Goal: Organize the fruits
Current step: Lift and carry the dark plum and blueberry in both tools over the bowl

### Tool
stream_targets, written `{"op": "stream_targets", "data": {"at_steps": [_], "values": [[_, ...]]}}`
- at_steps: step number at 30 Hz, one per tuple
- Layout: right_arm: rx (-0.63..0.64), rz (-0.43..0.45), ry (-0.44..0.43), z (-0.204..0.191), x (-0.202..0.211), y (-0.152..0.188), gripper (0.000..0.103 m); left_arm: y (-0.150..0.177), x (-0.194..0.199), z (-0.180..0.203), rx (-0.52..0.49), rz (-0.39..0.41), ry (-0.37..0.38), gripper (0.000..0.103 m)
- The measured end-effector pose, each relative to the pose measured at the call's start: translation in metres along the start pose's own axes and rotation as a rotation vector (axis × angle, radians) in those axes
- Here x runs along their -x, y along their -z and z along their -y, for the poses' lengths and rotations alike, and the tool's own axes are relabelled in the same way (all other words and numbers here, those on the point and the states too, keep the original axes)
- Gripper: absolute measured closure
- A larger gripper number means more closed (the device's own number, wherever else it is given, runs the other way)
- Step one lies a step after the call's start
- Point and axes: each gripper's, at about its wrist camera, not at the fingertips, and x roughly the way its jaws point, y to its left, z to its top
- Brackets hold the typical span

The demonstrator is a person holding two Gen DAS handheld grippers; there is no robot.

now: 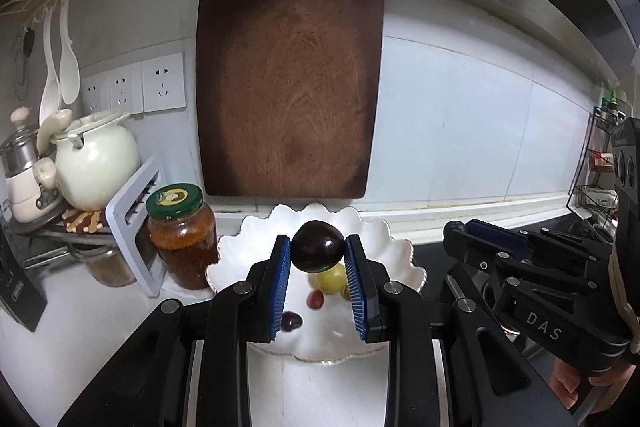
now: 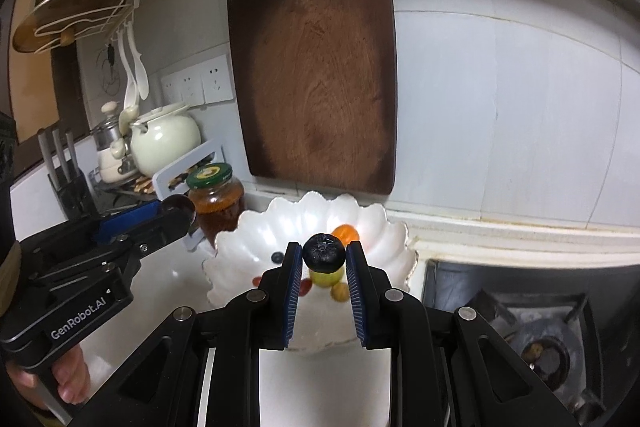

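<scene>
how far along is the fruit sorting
Nothing looks sorted yet. In hand: the left tool grips a dark plum, the right tool a blueberry. Left in the white bowl: a green fruit, red grapes, an orange fruit.

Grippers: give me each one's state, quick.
Left gripper: shut on a dark plum.
Right gripper: shut on a blueberry.

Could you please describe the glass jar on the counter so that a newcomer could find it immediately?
Start at the wooden cutting board on the wall. Below it sits the white scalloped bowl; the jar stands just left, the only container with a green lid and amber contents.
</scene>
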Motion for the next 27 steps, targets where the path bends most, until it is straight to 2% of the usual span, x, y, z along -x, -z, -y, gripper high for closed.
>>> {"op": "stream_targets", "data": {"at_steps": [10, 27], "values": [[0.001, -0.021, 0.020, 0.005, -0.037, -0.017, 0.079, -0.019, -0.037, -0.014, 0.023, -0.052, -0.008, 0.075], [-0.008, -0.147, 0.048, 0.016, -0.112, -0.031, 0.079, -0.030, -0.121, -0.034, 0.033, -0.203, -0.033, 0.075]]}}
